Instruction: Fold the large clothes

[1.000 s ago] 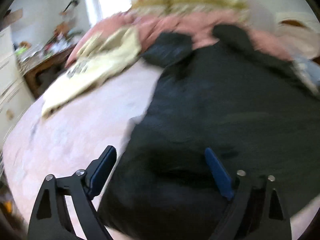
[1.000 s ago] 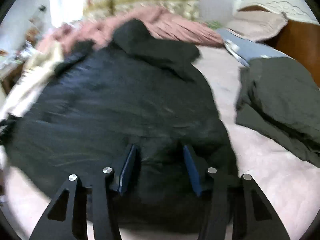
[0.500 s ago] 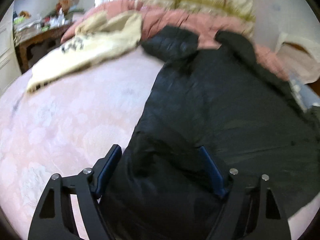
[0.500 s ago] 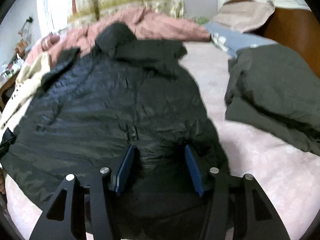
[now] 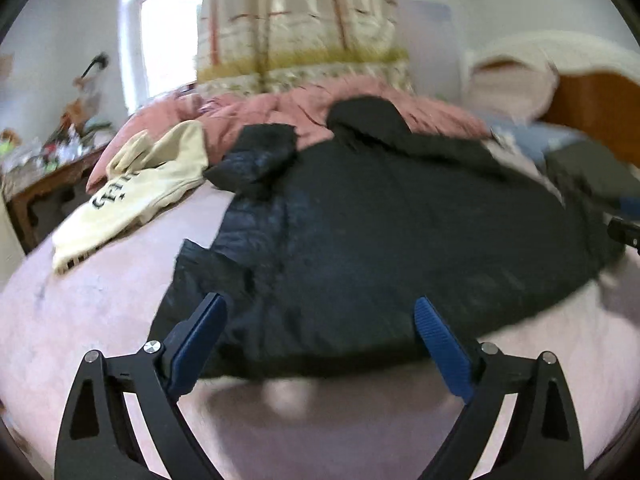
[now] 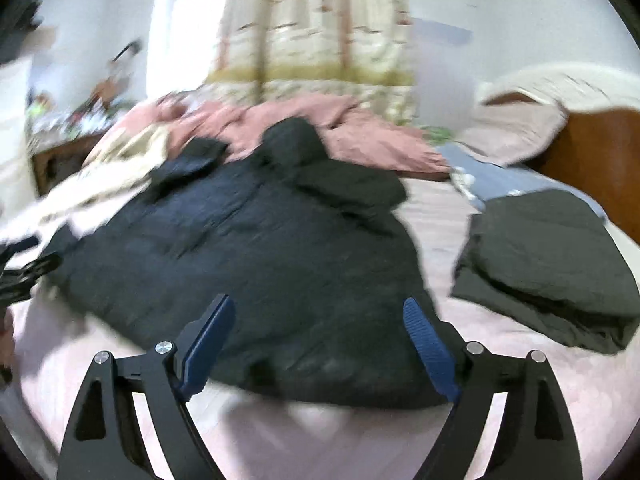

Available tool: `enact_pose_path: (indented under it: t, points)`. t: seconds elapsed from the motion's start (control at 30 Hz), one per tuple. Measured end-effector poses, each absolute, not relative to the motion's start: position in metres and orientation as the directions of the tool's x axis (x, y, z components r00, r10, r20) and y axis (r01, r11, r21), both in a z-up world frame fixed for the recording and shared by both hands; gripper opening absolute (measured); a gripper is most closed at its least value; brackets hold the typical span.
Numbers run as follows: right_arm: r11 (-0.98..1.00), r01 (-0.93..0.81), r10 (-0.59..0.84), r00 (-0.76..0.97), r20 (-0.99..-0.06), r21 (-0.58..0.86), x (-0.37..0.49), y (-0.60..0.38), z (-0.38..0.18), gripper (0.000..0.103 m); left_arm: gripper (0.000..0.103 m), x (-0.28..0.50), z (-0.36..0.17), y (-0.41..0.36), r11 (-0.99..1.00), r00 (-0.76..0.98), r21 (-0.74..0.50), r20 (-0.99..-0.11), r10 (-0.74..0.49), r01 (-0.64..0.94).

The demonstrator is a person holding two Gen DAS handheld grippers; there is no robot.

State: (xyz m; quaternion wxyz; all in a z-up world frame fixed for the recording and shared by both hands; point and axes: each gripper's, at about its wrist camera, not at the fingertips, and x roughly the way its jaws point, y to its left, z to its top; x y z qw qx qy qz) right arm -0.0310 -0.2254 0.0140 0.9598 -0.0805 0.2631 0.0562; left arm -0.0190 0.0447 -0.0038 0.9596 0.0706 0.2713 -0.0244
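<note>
Garment: a large black quilted puffer jacket [image 5: 400, 248] [image 6: 248, 260] lies spread flat on the pink floral bedspread [image 5: 80, 320] [image 6: 520, 380], its hem toward the cameras and its hood against a rumpled salmon-pink quilt [image 5: 280, 108] at the far side.
Sleeves: one sleeve is folded in at the far left, the other lies across the far right shoulder.
Left gripper [image 5: 320, 322]: jaws opening, spread wide above the hem; the blue pads touch no cloth.
Right gripper [image 6: 318, 320]: jaws opening, nothing pinched between them.
Change: half a second ago both grippers sat low with jacket fabric bunched between the pads; now the hem lies flat on the bed and bare bedspread shows below it.
Neighbours: a cream printed sweatshirt [image 5: 136, 188] lies left of the jacket; a folded dark olive garment [image 6: 552, 264] lies apart on the right.
</note>
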Motion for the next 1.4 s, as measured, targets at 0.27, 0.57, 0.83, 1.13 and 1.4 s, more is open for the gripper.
enact_pose_path:
  t: [0.27, 0.57, 0.83, 1.13, 1.4]
  points:
    - [0.924, -0.192, -0.041, 0.809, -0.586, -0.330, -0.033, -0.186, -0.012, 0.088, 0.095, -0.020, -0.025, 0.026, 0.944, 0.793, 0.293, -0.605, 0.064, 0.148]
    - [0.938, -0.102, -0.149, 0.741, -0.654, -0.330, -0.012, -0.214, -0.024, 0.088, 0.091, 0.006, -0.039, 0.086, 0.984, 0.710, 0.162, -0.683, 0.170, -0.079]
    - [0.950, -0.105, -0.123, 0.740, -0.662, -0.294, -0.004, -0.218, -0.026, 0.041, 0.030, 0.005, -0.033, 0.080, 0.998, 0.726, 0.069, -0.686, 0.045, 0.004]
    - [0.957, -0.144, -0.072, 0.725, -0.685, -0.253, -0.064, -0.220, -0.008, 0.023, 0.004, -0.066, -0.003, 0.095, 1.000, 0.746, -0.013, -0.666, 0.011, -0.026]
    - [0.967, -0.106, -0.078, 0.745, -0.663, -0.233, -0.078, -0.227, -0.007, 0.050, 0.067, -0.095, 0.010, 0.074, 0.996, 0.807, 0.092, -0.589, 0.045, 0.011]
